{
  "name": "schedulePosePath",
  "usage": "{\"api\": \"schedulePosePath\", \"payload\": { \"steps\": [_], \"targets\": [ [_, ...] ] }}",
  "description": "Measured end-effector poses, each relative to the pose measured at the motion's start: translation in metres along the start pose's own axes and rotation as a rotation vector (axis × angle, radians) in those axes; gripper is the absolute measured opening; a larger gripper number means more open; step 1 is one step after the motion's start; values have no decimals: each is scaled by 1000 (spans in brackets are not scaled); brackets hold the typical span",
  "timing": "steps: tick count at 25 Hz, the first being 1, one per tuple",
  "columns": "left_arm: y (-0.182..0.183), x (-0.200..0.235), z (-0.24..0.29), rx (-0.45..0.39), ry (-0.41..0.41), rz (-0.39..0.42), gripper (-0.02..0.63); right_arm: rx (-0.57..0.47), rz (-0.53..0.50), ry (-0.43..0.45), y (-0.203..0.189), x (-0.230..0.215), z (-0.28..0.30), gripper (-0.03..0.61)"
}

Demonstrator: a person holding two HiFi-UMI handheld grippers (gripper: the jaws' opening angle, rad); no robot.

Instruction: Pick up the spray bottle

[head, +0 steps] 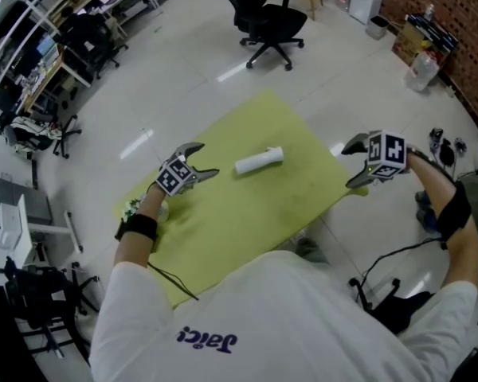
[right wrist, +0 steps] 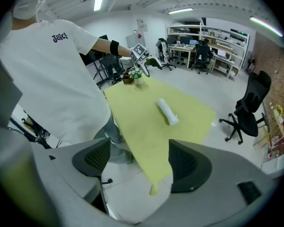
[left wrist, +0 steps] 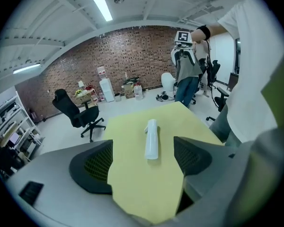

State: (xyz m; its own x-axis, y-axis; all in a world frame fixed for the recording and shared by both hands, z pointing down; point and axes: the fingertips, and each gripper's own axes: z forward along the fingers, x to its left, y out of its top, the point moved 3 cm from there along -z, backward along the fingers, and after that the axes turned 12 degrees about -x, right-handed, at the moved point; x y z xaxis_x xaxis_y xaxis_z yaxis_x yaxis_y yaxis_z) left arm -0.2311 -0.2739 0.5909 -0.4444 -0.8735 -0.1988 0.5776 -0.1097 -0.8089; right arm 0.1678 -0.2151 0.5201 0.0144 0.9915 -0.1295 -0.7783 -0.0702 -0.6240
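A white spray bottle point(head: 259, 161) lies on its side near the far part of the yellow-green table point(head: 247, 213). It shows between the jaws in the left gripper view point(left wrist: 151, 138) and further off in the right gripper view point(right wrist: 168, 111). My left gripper point(head: 205, 161) is open over the table's left part, a short way left of the bottle, with nothing in it. My right gripper point(head: 353, 164) is open and empty, held off the table's right edge above the floor.
A small potted plant point(right wrist: 134, 74) stands at the table's left corner. A black office chair point(head: 264, 16) is on the floor beyond the table, and shelves and desks point(head: 72, 22) line the left wall. Cables and bags point(head: 442, 143) lie on the floor to the right.
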Motion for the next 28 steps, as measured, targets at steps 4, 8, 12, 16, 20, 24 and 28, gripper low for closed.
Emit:
{"api": "schedulePosePath", "payload": {
  "steps": [4,8,12,16,20,24,28],
  "targets": [
    [4,-2,21,-3,-44,1,414,-54,-12,-86,1,-10,1,399],
    [1,-7,42,13,-90,-2,414,-122,-19,-171,3,-19,2,399],
    [0,-13,65,40,-145,-2,414,-205,-26,-242,6,-24,1,399],
    [-4,-19,85,66,-185,6,414,-273,-25,-306,10,-22,3,399],
    [-20,-30,113,146,-229,10,414,-326,-5,-345,7,-20,6,399],
    [-40,-36,134,240,-270,16,414,-408,18,-350,14,-15,9,399],
    [-44,-44,154,285,-303,19,414,-459,28,-373,14,-10,13,399]
  ]
}}
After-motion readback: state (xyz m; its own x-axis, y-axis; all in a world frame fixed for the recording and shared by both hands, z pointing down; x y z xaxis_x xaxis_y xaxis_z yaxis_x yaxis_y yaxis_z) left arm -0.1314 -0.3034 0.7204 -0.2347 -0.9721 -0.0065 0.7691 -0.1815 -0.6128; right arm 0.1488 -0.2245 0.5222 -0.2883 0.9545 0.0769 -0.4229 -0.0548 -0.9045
